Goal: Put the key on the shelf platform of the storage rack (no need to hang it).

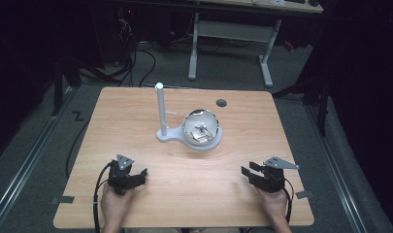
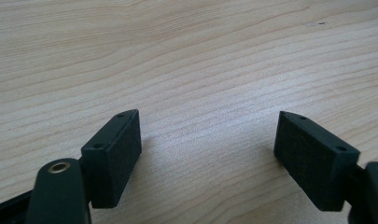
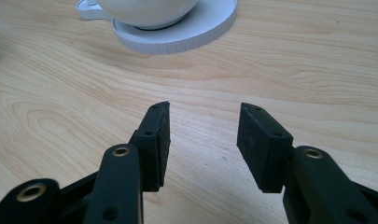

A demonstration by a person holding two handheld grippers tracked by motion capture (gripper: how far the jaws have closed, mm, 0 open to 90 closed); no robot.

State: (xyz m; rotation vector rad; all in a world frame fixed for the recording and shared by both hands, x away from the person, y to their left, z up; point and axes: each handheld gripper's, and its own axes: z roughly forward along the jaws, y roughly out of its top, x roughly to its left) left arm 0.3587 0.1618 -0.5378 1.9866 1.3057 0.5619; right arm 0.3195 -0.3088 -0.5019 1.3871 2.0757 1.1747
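A: Where are the two tools right now?

B: The left hand-held gripper (image 1: 141,173) sits near the left front of the worktop (image 1: 136,111), jaws spread wide with only bare wood between them. The right hand-held gripper (image 1: 246,172) is near the right front, jaws parted too, a bit narrower, nothing between them.

A: And the thing they face?

B: A shiny bowl (image 1: 200,125) stands on a round white base (image 1: 204,143), about the middle of the worktop, a little toward the far side. Some small pale piece lies inside the bowl; I can't tell what it is. A white post (image 1: 160,107) rises upright from the left end of that base.

A: Is either tool touching it?

B: No, both are well apart from it. In the right gripper view the bowl (image 3: 144,11) and base (image 3: 196,30) show ahead of the jaws.
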